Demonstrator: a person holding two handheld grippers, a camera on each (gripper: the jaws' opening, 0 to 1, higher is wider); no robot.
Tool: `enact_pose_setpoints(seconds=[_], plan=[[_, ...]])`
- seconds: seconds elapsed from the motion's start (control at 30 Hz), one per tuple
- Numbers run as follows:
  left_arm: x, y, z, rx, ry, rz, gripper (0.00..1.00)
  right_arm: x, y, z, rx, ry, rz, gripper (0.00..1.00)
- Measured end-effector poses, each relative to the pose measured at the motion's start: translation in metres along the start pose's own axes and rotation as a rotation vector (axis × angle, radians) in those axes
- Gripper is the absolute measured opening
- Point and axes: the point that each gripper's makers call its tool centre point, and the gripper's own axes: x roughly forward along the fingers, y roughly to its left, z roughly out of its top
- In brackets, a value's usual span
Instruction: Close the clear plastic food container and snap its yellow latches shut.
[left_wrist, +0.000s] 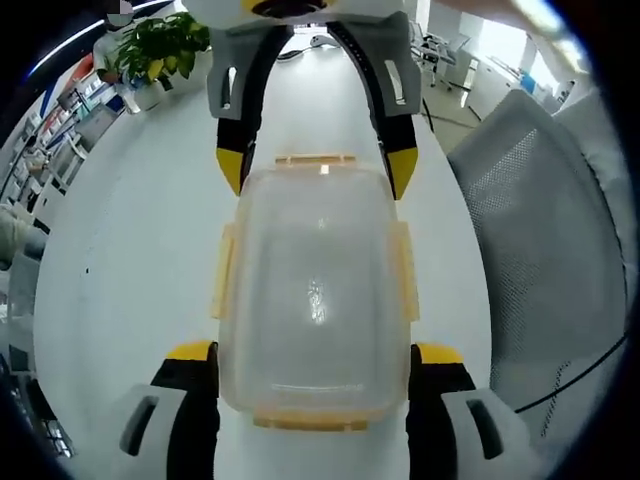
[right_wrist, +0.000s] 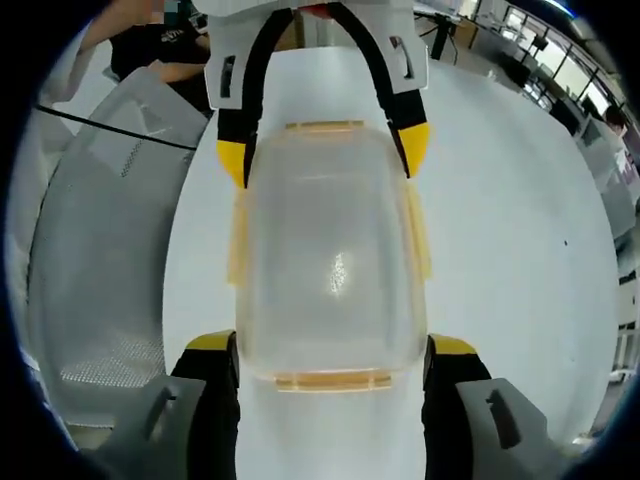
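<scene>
We see the clear plastic food container (left_wrist: 315, 300) lying on the white surface (left_wrist: 140, 250) between our two grippers, its lid already seated on top. The yellow latches (left_wrist: 222, 272) along its long sides and both ends look flared outward rather than pressed flat (through the cloudy plastic we cannot be certain of every one).

The left gripper (left_wrist: 315, 365) is spread wide, its yellow-tipped jaws flanking the near end of the container in the left gripper view, holding nothing. The right gripper (right_wrist: 330, 360) is likewise spread and straddles the opposite end; its tips appear at the far end in the left gripper view.

Beyond, a grey mesh chair (left_wrist: 545, 250) stands at the surface's right edge, and a potted plant (left_wrist: 160, 50) sits far left.

We judge the risks to be these: pressing one latch with nothing bracing the other side could make the light container skid or tip, and an unevenly seated lid could let a latch slip off its rim.

We can read no brand, label or writing.
</scene>
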Motion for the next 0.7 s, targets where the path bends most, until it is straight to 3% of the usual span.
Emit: enact_pose_setpoints(seconds=[0.43,0.7], plan=[[0.006,0.027,0.002,-0.009,0.000,-0.032,0.76,-0.001,-0.031,0.000,-0.023,-0.003,0.008,0.72],[0.008,0.055,0.001,-0.001,0.003,-0.031,0.76,-0.001,-0.058,0.001,-0.011,-0.028,0.011,0.72]])
